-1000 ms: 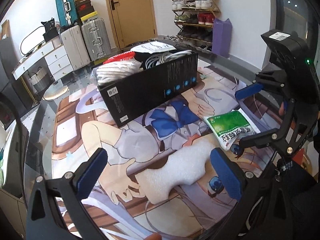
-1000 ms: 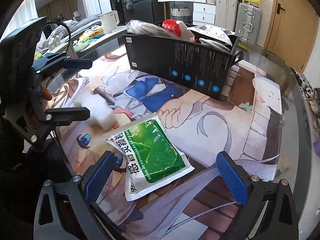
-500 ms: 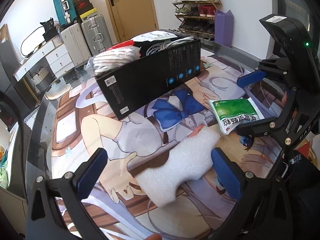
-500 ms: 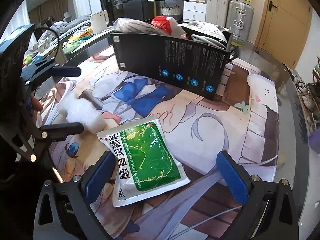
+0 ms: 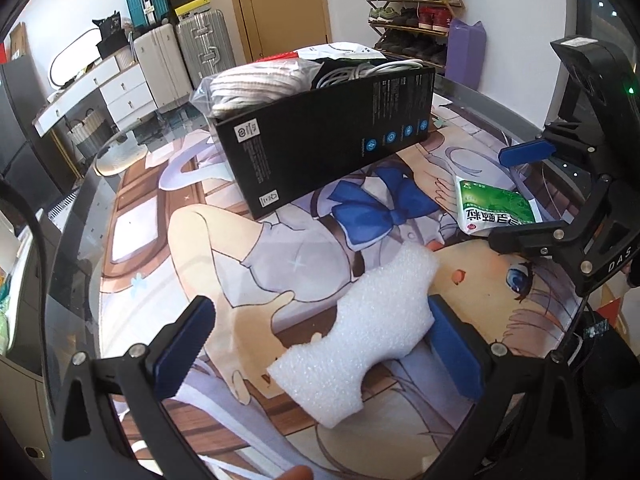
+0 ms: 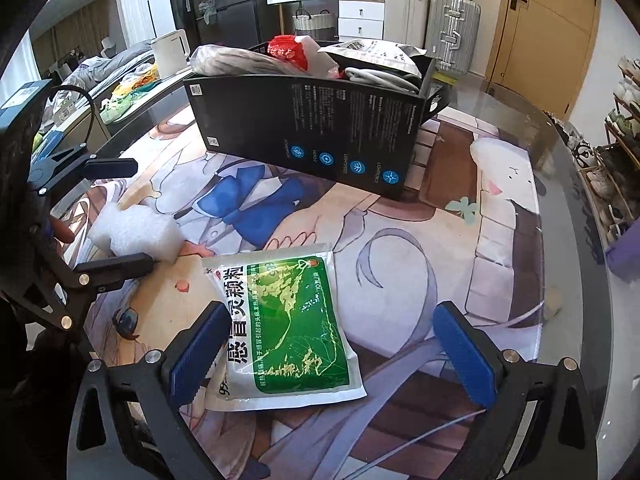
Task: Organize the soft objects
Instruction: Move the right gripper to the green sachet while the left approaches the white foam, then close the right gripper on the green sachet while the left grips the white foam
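1. Left wrist view: the left gripper [image 5: 320,344] is spread wide over a white foam piece [image 5: 362,330] lying flat on the printed table mat [image 5: 280,256]. The foam's right edge sits against the right blue pad; open mat separates it from the left pad. Ahead, a black cardboard box [image 5: 332,148] stands on the mat, stuffed with bagged cables and packets, a clear strip of mat between box and foam. To the right lies a green medicine pouch [image 5: 496,210], partly behind the right gripper [image 5: 520,196].

2. Right wrist view: the right gripper [image 6: 332,354] is spread wide around the green medicine pouch [image 6: 292,324], which lies flat on the mat; its left edge is just beside the left pad, with open mat before the right pad. The foam piece [image 6: 136,232] lies to the left between the left gripper's [image 6: 120,216] fingers. The box [image 6: 312,132] stands beyond.

3. Surface and room: the mat covers a round glass table [image 6: 560,184]. Suitcases [image 5: 176,56], a shoe rack [image 5: 412,4] and a wooden door [image 5: 280,0] line the walls.
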A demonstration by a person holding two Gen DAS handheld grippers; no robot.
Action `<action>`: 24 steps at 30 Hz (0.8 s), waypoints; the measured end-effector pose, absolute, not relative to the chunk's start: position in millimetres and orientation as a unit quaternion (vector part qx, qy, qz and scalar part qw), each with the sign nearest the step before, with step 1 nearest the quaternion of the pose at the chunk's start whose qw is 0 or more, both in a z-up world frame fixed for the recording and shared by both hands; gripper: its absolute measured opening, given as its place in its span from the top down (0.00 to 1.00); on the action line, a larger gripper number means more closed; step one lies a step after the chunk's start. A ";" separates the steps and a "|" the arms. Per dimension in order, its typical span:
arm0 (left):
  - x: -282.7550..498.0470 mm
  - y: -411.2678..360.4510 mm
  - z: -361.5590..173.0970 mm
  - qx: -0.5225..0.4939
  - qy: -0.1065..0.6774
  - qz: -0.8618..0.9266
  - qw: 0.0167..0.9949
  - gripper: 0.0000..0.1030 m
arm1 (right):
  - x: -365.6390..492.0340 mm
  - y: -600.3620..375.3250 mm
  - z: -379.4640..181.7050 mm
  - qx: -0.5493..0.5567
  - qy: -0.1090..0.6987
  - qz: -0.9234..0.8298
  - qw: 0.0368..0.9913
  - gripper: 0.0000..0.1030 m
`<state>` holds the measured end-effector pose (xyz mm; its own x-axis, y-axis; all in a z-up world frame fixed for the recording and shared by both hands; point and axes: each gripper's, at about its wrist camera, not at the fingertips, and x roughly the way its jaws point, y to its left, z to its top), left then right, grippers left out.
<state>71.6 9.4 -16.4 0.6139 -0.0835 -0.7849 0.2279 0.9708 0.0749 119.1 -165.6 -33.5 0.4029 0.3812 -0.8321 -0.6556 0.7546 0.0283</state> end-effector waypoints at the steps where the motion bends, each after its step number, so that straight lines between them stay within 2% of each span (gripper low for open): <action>1: 72.7 11.1 -17.3 0.078 0.434 -0.090 0.893 0.00 | 118.2 -166.0 -33.6 -0.154 0.446 0.315 0.823 0.01; 5: 73.7 19.5 -19.8 0.050 0.447 -0.108 0.887 0.00 | 115.9 -168.5 -33.8 -0.159 0.443 0.324 0.821 0.01; 11: 70.2 17.5 -18.5 0.060 0.441 -0.112 0.889 0.02 | 114.9 -169.6 -33.9 -0.162 0.445 0.326 0.819 0.01; 13: 68.3 15.4 -17.1 0.059 0.440 -0.125 0.887 0.10 | 114.6 -169.7 -34.1 -0.162 0.443 0.325 0.819 0.01; 16: 63.9 10.1 -14.0 0.062 0.436 -0.142 0.887 0.32 | 114.1 -170.6 -34.1 -0.162 0.441 0.327 0.820 0.01; 17: 62.9 8.3 -12.4 0.065 0.433 -0.148 0.887 0.42 | 114.1 -170.8 -34.2 -0.162 0.441 0.327 0.820 0.01; 19: 62.0 7.0 -11.8 0.068 0.433 -0.150 0.886 0.44 | 113.8 -170.9 -34.3 -0.162 0.440 0.327 0.820 0.01; 20: 62.0 7.0 -11.7 0.067 0.432 -0.152 0.886 0.48 | 113.7 -170.9 -34.1 -0.162 0.439 0.328 0.821 0.01; 23: 62.5 7.1 -10.4 0.068 0.430 -0.143 0.889 0.49 | 113.4 -171.3 -33.8 -0.161 0.439 0.329 0.820 0.01; 24: 62.4 7.5 -10.7 0.069 0.429 -0.141 0.890 0.55 | 113.2 -171.1 -33.7 -0.162 0.438 0.329 0.821 0.01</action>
